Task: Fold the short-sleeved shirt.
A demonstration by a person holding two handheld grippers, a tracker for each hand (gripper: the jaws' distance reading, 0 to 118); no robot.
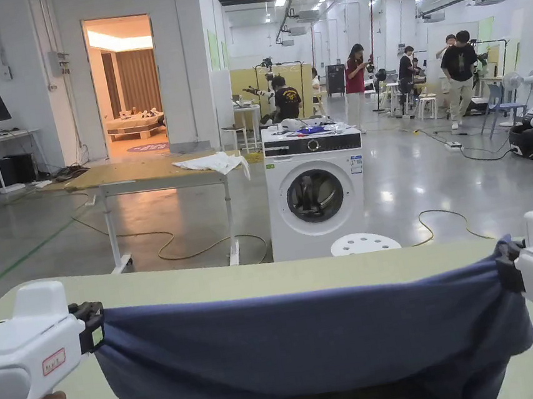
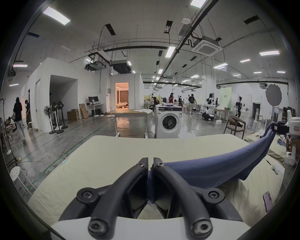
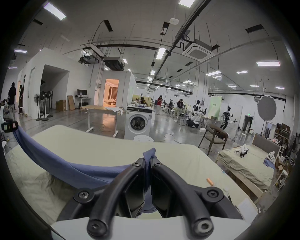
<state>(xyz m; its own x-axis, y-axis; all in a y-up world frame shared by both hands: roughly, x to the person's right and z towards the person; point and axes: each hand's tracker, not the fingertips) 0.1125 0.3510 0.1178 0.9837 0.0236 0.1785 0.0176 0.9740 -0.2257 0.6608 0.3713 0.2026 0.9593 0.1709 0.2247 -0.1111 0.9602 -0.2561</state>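
Observation:
A dark blue short-sleeved shirt hangs stretched between my two grippers above a pale green table. My left gripper is shut on the shirt's left edge, and in the left gripper view the cloth is pinched between its black jaws. My right gripper is shut on the right edge; in the right gripper view a tuft of the shirt sticks up between the jaws. The shirt's lower part sags out of sight at the bottom of the head view.
Beyond the table stand a white perforated stool, a washing machine and a second table with a white cloth. Cables lie on the floor. A small orange object rests on my table's right side. People stand far back.

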